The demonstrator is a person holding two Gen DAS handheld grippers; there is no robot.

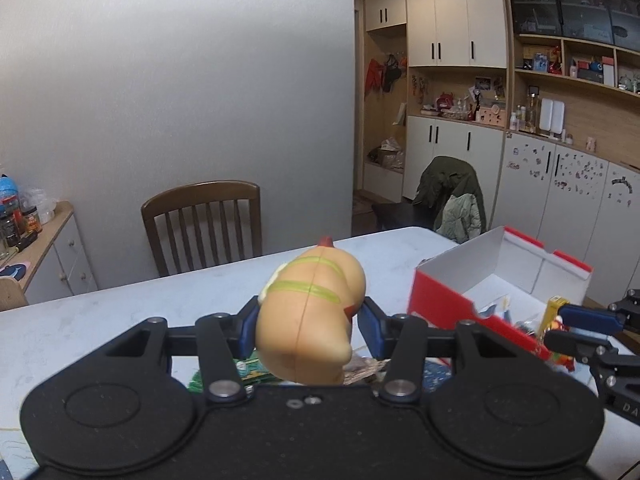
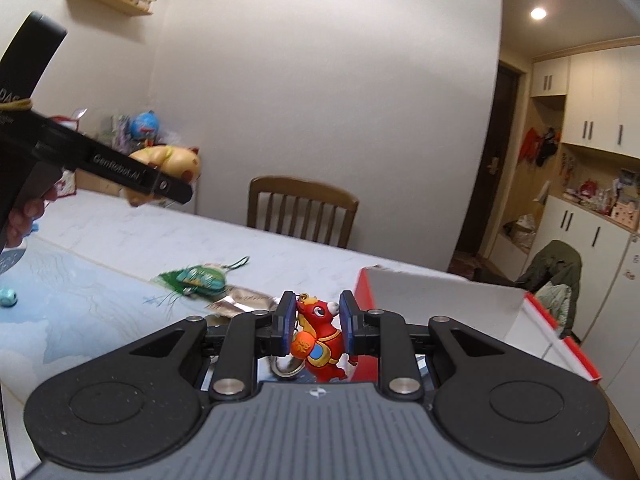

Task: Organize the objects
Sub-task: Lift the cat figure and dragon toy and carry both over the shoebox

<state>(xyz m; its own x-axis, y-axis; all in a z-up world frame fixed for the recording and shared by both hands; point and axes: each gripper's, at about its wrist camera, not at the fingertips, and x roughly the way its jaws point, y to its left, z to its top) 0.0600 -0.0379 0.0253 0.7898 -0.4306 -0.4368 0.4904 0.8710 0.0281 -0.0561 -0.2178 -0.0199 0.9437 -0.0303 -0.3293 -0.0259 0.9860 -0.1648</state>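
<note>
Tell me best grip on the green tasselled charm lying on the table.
Take the green tasselled charm across its padded oval body, coming from above: it lies flat on the table, and the fringe and cord loop at its ends are too thin to pinch.

Light: a recessed ceiling lamp [image 2: 538, 13] burned bright at upper right in the right wrist view; the room was evenly, softly lit.
Shadows: faint and diffuse on the pale tabletop [image 1: 120, 320]; the white wall [image 1: 180, 80] darkened toward the left corners.
Glare: slight, only around the lamp.
Blur: motion smear softened the plush toy [image 2: 168, 168] held high at left and the red box [image 2: 460, 300] rim.
Distortion: fisheye bending curved the cabinets [image 1: 452, 20] and wall edges; dark vignetting clipped the frame corners.
</note>
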